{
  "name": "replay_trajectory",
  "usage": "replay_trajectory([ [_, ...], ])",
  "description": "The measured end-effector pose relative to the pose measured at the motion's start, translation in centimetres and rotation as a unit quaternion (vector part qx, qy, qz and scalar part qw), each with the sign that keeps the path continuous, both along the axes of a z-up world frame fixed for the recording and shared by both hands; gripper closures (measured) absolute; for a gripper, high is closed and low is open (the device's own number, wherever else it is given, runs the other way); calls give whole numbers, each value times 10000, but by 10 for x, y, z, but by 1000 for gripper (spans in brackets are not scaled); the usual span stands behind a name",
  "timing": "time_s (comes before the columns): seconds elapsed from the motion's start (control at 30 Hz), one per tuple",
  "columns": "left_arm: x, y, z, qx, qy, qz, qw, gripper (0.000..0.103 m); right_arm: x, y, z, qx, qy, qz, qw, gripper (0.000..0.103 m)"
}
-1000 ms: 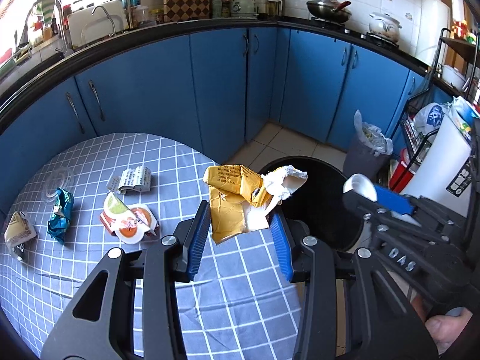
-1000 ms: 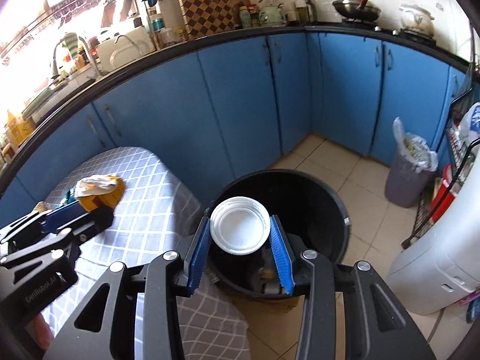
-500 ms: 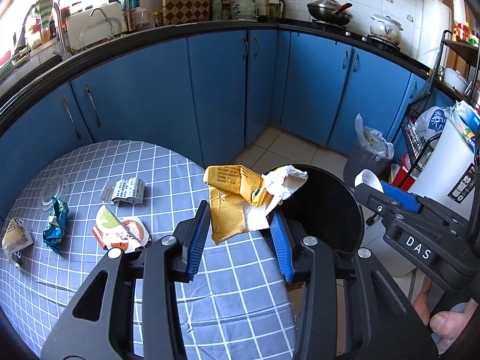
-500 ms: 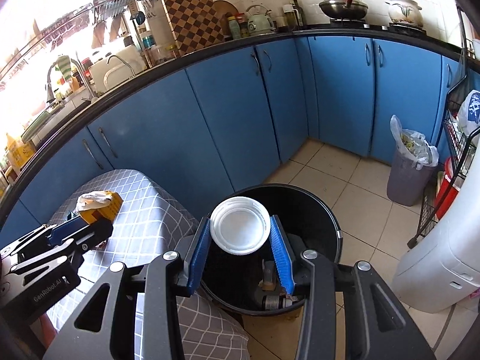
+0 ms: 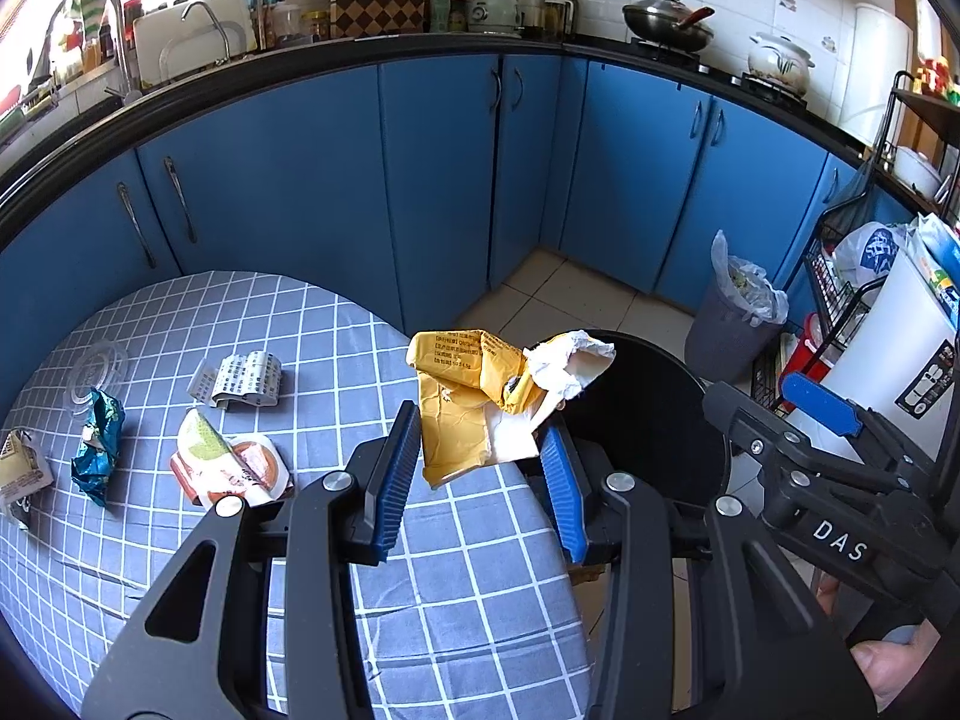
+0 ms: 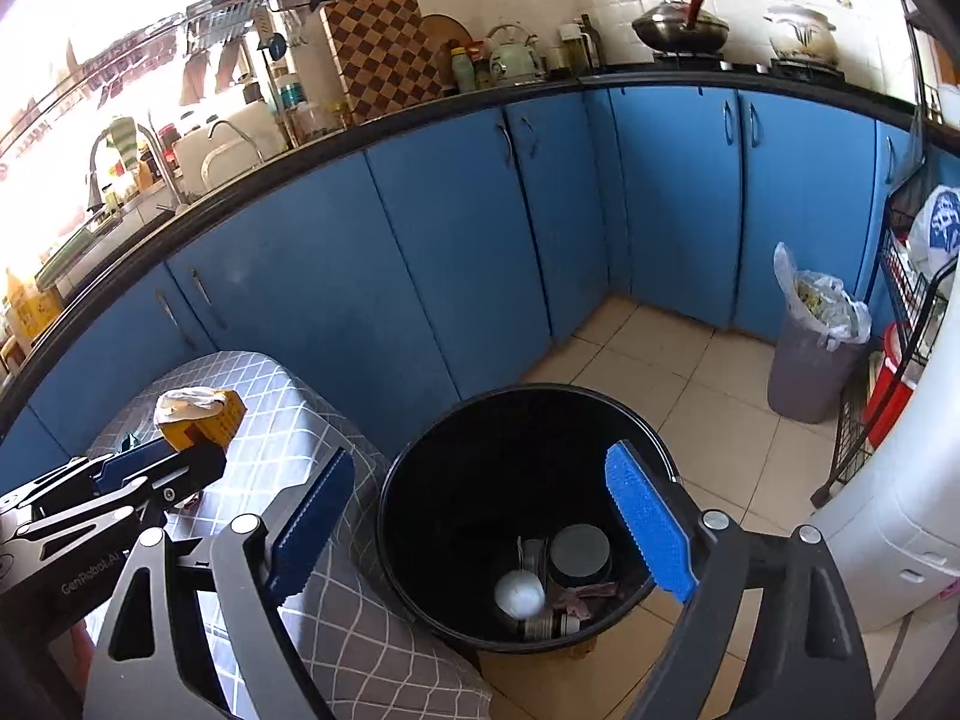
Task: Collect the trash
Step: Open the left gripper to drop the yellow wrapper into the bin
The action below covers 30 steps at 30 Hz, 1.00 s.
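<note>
a crumpled yellow padded envelope (image 5: 462,402) is clamped between the blue pads of the left gripper (image 5: 480,468). the envelope's long axis runs away from the gripper, from the pads up toward the cabinets, and its folded upper end leans toward the black trash bin (image 5: 654,420); crumpled white paper (image 5: 570,360) protrudes from that end, over the near rim of the bin. the envelope is held above the edge of the round table (image 5: 468,570), which is covered with a blue checked cloth.

the right gripper (image 6: 480,528) is spread wide, with nothing between its jaws, and is positioned above the mouth of the black trash bin (image 6: 420,510). at the bottom of the bin a white plastic cup (image 6: 519,594) lies among other discarded items, beside a round grey lid (image 6: 579,549); which way the cup's mouth points cannot be told.

on the table, away from the bin, further litter is seen: a printed white wrapper (image 5: 243,378), an orange and green snack wrapper (image 5: 228,468), a teal foil wrapper (image 5: 99,438) and, at the far edge, a cream wrapper (image 5: 21,471). a grey lined waste basket (image 5: 732,312) stands on the tiled floor beyond the bin, against the blue cabinets (image 5: 438,180).
</note>
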State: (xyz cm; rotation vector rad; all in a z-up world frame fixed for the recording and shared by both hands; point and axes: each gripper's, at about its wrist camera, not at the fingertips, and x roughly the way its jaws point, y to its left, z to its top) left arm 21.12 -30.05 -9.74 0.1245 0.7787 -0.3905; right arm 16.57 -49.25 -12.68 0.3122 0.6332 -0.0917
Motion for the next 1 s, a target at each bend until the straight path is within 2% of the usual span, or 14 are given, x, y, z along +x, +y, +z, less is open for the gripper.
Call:
replay_trajectory([
  [0.33, -1, -5, 1, -232, 102, -169, 9995, 62, -10, -18, -16, 305, 149, -138, 9993, 19],
  [0.87, -4, -49, 7, -55, -62, -527, 9986, 59, -20, -37, -25, 408, 159, -412, 9982, 19],
  [0.97, -2, -61, 9, -25, -114, -630, 9979, 51, -19, -36, -26, 417, 171, -410, 9981, 19],
  [1.0, -1, -63, 11, -25, -128, -655, 9978, 39, -19, -36, -27, 406, 185, -398, 9982, 19],
])
